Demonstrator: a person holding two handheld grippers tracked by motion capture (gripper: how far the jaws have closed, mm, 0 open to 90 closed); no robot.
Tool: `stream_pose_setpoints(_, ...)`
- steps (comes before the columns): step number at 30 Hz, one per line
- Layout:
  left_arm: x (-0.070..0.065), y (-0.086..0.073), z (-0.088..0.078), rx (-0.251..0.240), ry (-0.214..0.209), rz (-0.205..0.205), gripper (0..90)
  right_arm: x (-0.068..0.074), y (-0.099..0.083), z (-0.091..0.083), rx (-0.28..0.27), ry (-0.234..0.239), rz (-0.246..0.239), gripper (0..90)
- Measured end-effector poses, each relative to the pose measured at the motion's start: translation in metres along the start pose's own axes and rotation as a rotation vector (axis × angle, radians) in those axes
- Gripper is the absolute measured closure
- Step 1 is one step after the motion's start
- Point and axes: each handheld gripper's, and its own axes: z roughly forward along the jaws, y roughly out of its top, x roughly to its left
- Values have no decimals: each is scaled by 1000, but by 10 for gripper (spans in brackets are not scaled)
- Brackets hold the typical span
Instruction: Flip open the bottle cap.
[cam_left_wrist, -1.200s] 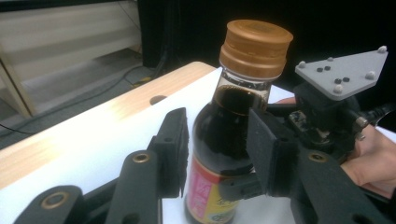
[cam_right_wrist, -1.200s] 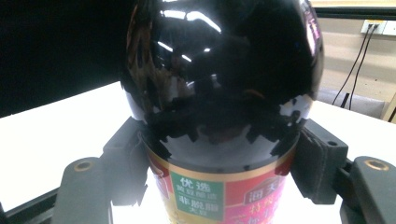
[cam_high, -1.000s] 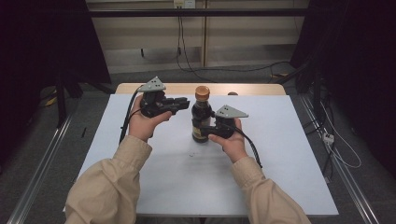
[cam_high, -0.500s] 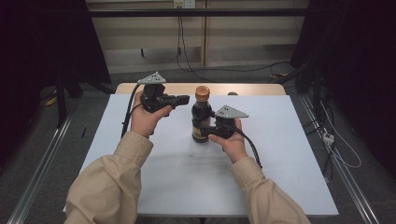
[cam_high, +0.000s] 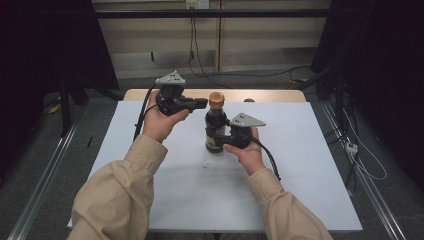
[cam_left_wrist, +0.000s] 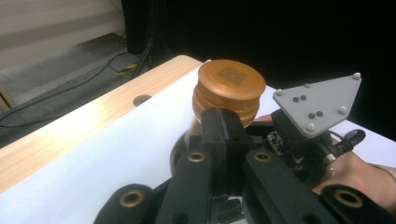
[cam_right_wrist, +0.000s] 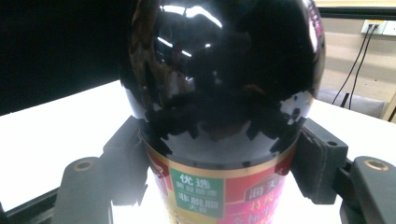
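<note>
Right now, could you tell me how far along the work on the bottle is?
Done: the right gripper is clamped on the dark bottle, holding it upright on the white table. In hand: the left gripper, jaws shut and empty, is level with the orange cap, just short of it. Left: the cap is on, not yet gripped.

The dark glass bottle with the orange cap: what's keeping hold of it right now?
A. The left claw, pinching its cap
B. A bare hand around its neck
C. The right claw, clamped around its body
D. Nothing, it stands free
C: the right claw has a black jaw pressed on each side of the dark glass bottle with the orange cap, at its label; the left claw is shut, just short of the cap.
</note>
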Motion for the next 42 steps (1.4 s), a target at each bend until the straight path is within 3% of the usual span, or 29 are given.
stream_pose_setpoints(6,0,3,-1,-5,3,-1,900,0,0,0,2,-3,-5,306)
stream_pose_setpoints(17,-1,5,2,41,14,25,900,0,0,0,5,-3,-15,308)
stream_pose_setpoints(27,-2,8,4,52,11,37,900,1,0,0,8,-8,-15,311)
stream_pose_setpoints(30,-4,9,4,54,25,15,900,2,-1,0,2,-14,-17,314)
stream_pose_setpoints(35,-4,12,5,67,27,35,900,2,-1,0,7,-20,-17,317)
stream_pose_setpoints(36,-5,12,5,61,37,17,900,3,-1,0,7,-22,-16,318)
stream_pose_setpoints(42,-5,13,6,62,44,21,900,4,2,1,31,-35,-18,319)
